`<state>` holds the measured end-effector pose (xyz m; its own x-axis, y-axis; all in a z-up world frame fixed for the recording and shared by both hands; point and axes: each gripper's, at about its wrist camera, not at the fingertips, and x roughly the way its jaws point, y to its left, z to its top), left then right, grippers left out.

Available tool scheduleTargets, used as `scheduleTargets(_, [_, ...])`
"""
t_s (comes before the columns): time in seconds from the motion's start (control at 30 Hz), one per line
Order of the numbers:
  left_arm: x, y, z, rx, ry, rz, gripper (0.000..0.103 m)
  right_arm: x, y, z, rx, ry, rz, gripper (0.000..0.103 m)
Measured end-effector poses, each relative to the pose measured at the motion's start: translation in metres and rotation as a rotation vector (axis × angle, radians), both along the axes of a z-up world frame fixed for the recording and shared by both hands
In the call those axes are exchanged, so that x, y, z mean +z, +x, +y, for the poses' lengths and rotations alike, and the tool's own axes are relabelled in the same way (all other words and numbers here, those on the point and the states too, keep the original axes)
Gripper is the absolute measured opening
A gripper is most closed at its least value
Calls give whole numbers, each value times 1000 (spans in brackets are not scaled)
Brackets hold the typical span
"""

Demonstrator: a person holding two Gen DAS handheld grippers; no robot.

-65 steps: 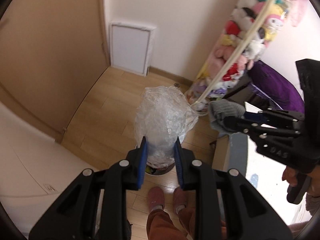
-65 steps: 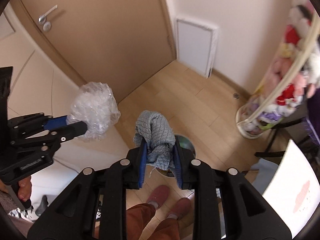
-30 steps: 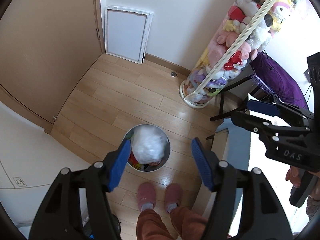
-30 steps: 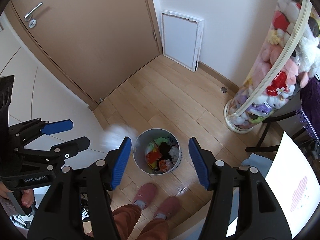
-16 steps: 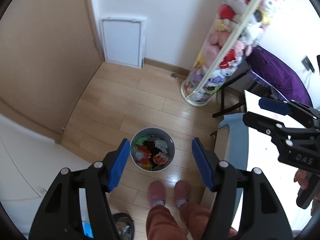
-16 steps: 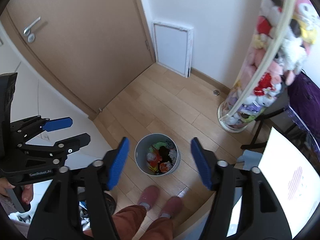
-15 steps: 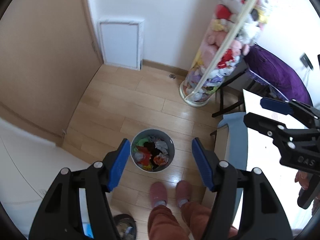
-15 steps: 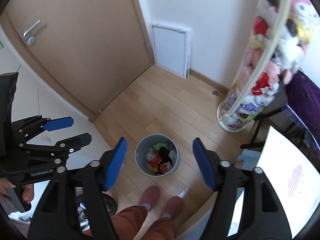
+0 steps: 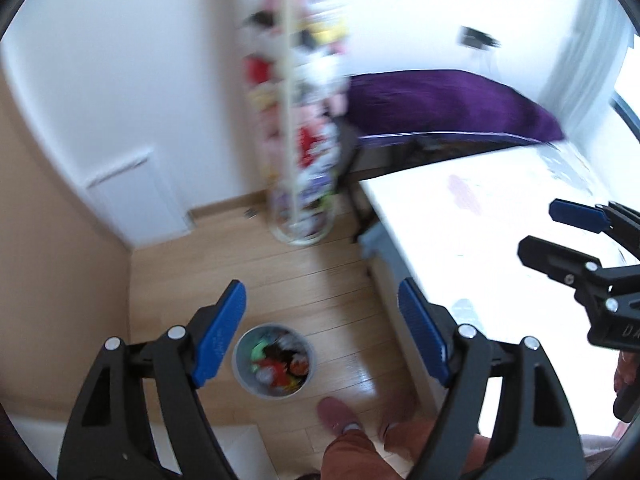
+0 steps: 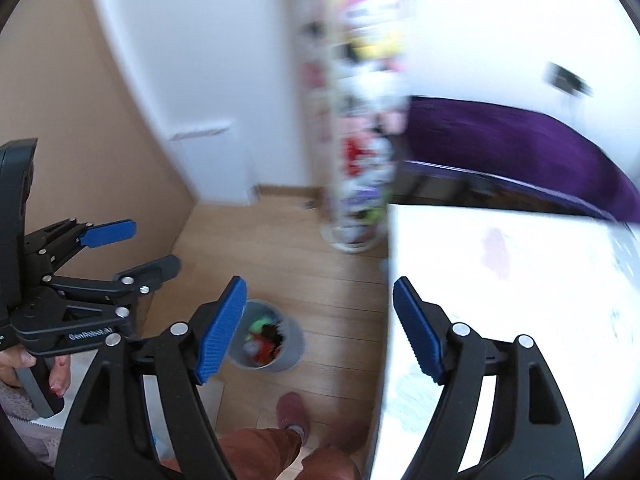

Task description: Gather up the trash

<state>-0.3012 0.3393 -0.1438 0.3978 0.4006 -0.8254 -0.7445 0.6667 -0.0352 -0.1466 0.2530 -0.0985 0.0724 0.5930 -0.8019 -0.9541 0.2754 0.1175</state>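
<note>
Grey bin point(image 9: 274, 358) holding mixed, blurred trash stands on the wood floor point(image 9: 320, 280), left of the white table point(image 9: 480, 240). Your left gripper point(image 9: 321, 330) and right gripper point(image 10: 316, 328) are both opening, jaws wide, nothing between them.

Pale wood-look plank floor point(image 9: 332, 280), slightly glossy – smooth grey bin point(image 9: 274, 361), matt black plastic fingers with ribbed blue pads point(image 9: 219, 334), purple cloth point(image 9: 448, 100)
</note>
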Motion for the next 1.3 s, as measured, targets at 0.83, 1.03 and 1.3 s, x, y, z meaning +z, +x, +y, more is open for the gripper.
scheduleTargets(0.83, [94,219,-284,-653,-25,-102,83,64,130,-410,-943,-25,-89,87])
scheduleTargets(1.03, [108,241,-300,-755,-7,-105,85,77,122,-435,-1086,-22,-92,92])
scheduleTargets(1.3, [116,252,-298,-822,8,-93,86,91,113,-432,-1147,-5,-103,94])
